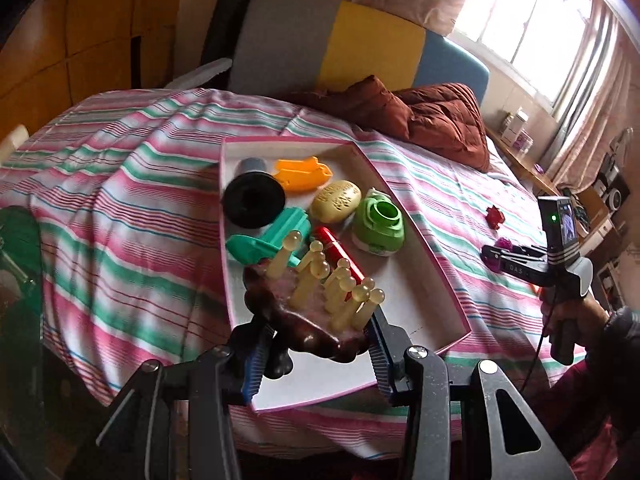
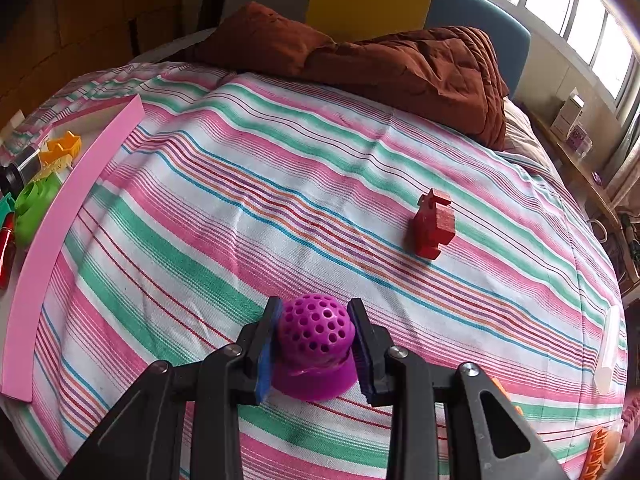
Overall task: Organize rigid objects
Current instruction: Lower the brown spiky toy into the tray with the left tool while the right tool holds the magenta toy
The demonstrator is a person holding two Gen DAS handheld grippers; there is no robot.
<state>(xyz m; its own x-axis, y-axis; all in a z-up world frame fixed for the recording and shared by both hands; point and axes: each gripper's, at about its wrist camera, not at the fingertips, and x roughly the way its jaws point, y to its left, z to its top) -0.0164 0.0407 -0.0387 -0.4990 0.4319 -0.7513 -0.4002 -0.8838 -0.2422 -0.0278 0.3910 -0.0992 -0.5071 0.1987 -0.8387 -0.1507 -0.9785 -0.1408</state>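
My left gripper is shut on a brown wooden massager with several cream knobbed pegs, held above the near end of the pink-rimmed white tray. The tray holds a black spool, an orange piece, a yellow oval, a green round toy, a teal piece and a red stick. My right gripper is shut on a purple perforated dome resting on the striped bedspread. A red wooden animal block stands beyond it.
A brown quilt lies at the bed's head. The tray's pink wall is at the left of the right wrist view. A white tube and an orange object lie at the bed's right edge. A windowsill with boxes is at the right.
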